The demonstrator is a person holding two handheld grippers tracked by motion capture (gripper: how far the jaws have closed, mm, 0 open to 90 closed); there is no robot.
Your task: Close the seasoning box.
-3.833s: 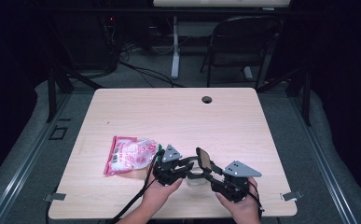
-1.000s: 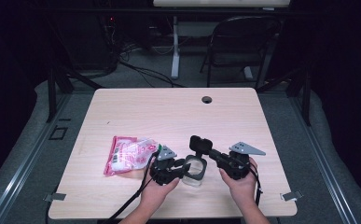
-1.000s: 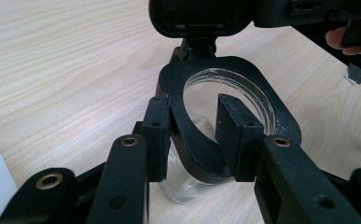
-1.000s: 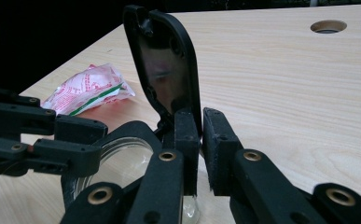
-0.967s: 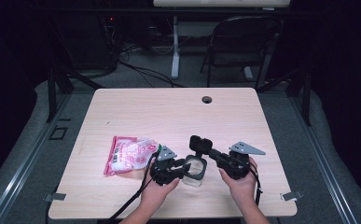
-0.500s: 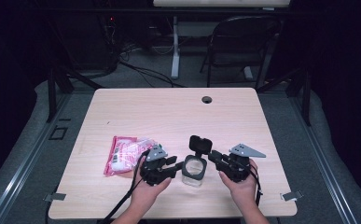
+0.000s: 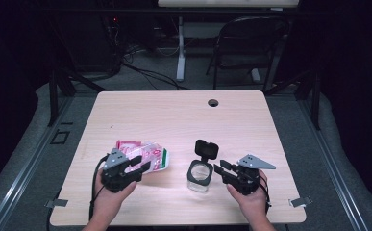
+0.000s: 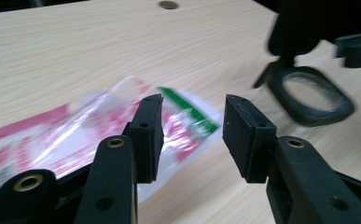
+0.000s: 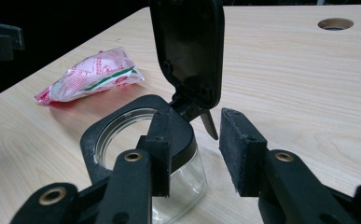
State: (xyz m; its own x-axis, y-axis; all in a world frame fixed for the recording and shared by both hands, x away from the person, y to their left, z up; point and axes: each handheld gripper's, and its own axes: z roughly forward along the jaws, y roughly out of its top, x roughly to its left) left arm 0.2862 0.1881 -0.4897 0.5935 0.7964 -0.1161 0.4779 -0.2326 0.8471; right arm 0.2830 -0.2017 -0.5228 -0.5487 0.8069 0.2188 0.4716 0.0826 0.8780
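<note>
The counter [image 7: 174,115] is lying pale and woody, with a small round hole [image 7: 213,102] near its far edge.

The pink-and-white snack bag [image 7: 147,156] is lying flat on the near left part of the counter, its long axis running roughly left to right in the high view, one end pointing toward the jar. In the right gripper view it is lying well behind the jar, its narrow sealed end [image 9: 43,97] pointing toward the counter's left edge.

The glass jar [image 7: 200,177] is standing upright near the front middle of the counter, mouth facing up. Its black hinged lid [image 7: 206,148] is standing open, rising from the jar's far side and leaning slightly back.

The left gripper [image 7: 134,167] is hovering over the near end of the bag, pointing toward the jar. Its jaws have just been opening and are standing apart; in the left gripper view the bag is lying below and behind them, and the pads seem not to be touching it, though the blur makes that hard to judge.

The right gripper [image 7: 220,169] is sitting just right of the jar, pointing left at it. Its jaws have just been opening too and are standing apart, clamping nothing; in the right gripper view one pad [image 9: 161,140] is lying right by the jar's black collar [image 9: 92,140].
</note>
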